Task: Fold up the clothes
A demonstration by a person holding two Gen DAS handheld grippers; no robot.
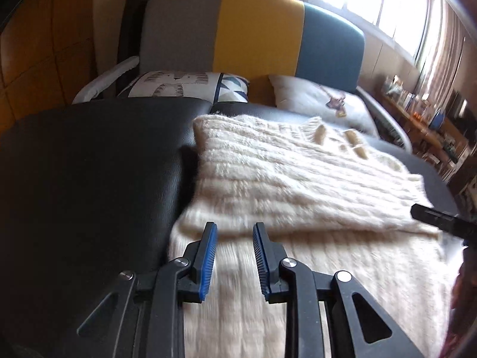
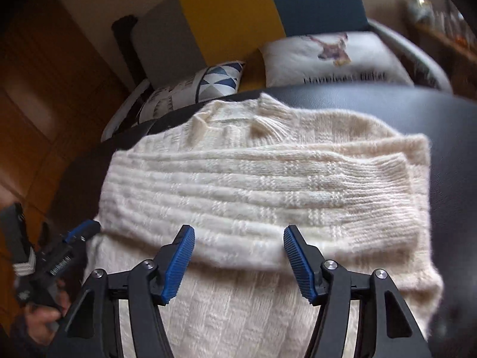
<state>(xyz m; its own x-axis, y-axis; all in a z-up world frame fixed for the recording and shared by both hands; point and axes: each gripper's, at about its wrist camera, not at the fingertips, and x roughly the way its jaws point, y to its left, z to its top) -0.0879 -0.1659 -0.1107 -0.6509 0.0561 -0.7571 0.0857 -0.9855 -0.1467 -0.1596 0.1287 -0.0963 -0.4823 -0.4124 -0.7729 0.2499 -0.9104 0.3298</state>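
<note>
A cream ribbed knit sweater [image 1: 298, 179] lies flat on a black leather surface [image 1: 89, 164], with a sleeve [image 2: 253, 185] folded across its body and the collar [image 2: 262, 119] at the far end. My left gripper [image 1: 235, 231] is open and empty, just above the sweater's near left part at the folded sleeve's edge. My right gripper [image 2: 239, 234] is open wide and empty, above the folded sleeve's near edge. The left gripper also shows at the lower left of the right wrist view [image 2: 80, 231]; the right one shows at the right edge of the left wrist view [image 1: 435, 217].
Behind the black surface stands a grey, yellow and teal headboard [image 1: 253, 29]. A patterned pillow [image 1: 184, 86] and a white pillow [image 1: 322, 98] lie against it. A cluttered shelf [image 1: 432, 125] is at the right under a bright window. Wooden panelling [image 2: 44, 89] is on the left.
</note>
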